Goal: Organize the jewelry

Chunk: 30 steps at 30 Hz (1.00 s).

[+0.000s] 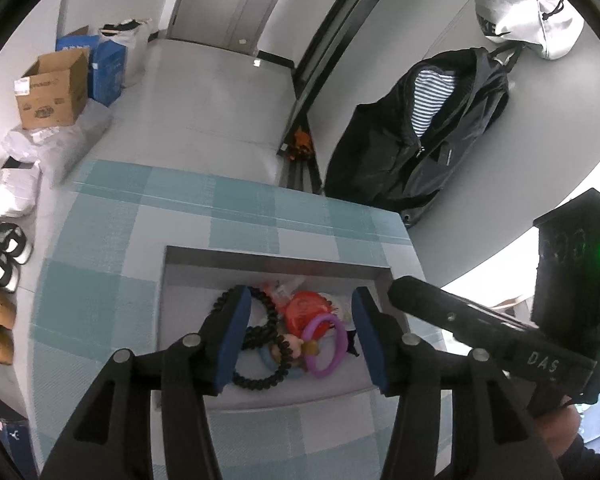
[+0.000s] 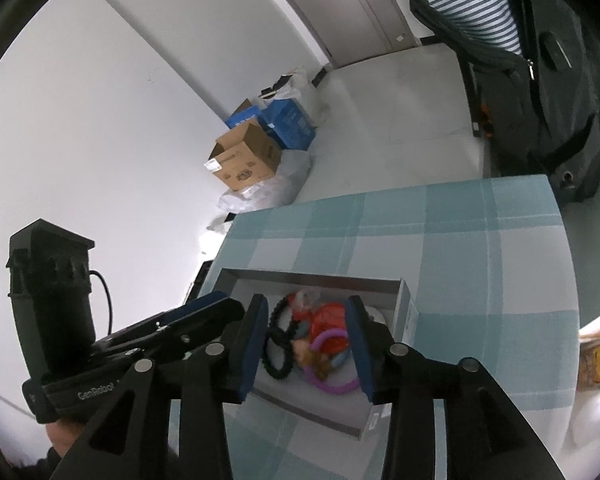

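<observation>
A shallow grey box (image 1: 276, 260) sits on a table with a blue-and-white checked cloth (image 1: 148, 216). In it lies a heap of jewelry: a black beaded bracelet (image 1: 260, 380), a purple ring bangle (image 1: 332, 360), a red-orange piece (image 1: 300, 312). My left gripper (image 1: 300, 340) is open and empty, hovering above the heap. My right gripper (image 2: 308, 348) is open and empty above the same box (image 2: 404, 292), with the black bracelet (image 2: 276, 372) and purple bangle (image 2: 336, 388) between its fingers. The right gripper's body (image 1: 500, 332) shows at the right of the left wrist view.
A black bag (image 1: 420, 136) with a striped garment lies on the floor beyond the table. Cardboard and blue boxes (image 1: 56, 88) stand by the wall at the left. Shoes (image 1: 0, 280) line the floor left of the table. A white bag (image 1: 520, 8) sits far right.
</observation>
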### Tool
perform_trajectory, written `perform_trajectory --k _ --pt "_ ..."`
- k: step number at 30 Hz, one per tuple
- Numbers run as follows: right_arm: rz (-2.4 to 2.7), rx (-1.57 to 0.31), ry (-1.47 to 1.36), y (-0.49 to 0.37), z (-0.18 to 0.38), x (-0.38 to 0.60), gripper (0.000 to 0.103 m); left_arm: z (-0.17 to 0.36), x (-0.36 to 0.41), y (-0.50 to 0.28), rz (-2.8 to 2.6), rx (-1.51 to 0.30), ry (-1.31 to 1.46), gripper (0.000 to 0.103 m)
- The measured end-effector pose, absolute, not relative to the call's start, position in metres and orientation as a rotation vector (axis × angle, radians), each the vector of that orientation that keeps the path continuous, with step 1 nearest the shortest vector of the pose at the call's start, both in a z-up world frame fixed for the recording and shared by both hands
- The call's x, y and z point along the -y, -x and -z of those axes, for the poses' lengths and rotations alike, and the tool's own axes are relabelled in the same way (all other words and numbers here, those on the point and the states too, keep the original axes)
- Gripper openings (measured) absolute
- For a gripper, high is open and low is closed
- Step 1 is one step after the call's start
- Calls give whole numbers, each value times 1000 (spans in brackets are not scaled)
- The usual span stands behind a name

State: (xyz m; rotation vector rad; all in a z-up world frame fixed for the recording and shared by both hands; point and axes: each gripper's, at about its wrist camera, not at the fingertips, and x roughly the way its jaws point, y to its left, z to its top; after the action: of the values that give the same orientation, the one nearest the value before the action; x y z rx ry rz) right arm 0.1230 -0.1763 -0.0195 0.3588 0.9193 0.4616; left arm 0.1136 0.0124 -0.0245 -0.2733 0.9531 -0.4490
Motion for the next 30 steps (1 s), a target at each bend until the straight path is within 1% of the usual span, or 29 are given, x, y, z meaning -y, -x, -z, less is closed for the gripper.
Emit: perform_trajectory --k 1,2,3,7,9,10,12,13,15,22,28,30 --pt "-453 -914 -352 -121 18 177 48 24 -14 -113 442 -950 271 47" --pt "-449 -910 -350 -119 16 177 54 23 -15 -111 436 -948 270 47" --pt "-445 -905 -349 -118 15 177 57 22 -17 -110 427 -945 265 47" --pt "-444 -899 -332 -108 11 176 61 19 -22 -104 394 -933 241 48" --pt "-442 -894 -311 -104 9 175 67 16 -22 -102 384 -922 227 50" --pt "-440 -891 -302 -102 7 174 69 15 -23 -101 378 -915 221 51" --pt "-432 -885 -287 -99 5 174 76 11 -24 -97 360 -897 209 63" --pt "-429 -877 -278 -96 3 174 77 10 -24 -96 349 -890 204 63" --pt "-428 -859 -264 -90 -1 173 83 6 -23 -92 332 -878 186 63" --pt "-419 -833 -221 -72 -3 172 86 5 -14 -74 303 -851 133 64" --pt "-398 -813 -200 -54 -1 176 92 7 -11 -57 270 -840 71 64" --pt "-397 -803 -208 -48 -2 179 96 3 -12 -53 264 -828 65 64"
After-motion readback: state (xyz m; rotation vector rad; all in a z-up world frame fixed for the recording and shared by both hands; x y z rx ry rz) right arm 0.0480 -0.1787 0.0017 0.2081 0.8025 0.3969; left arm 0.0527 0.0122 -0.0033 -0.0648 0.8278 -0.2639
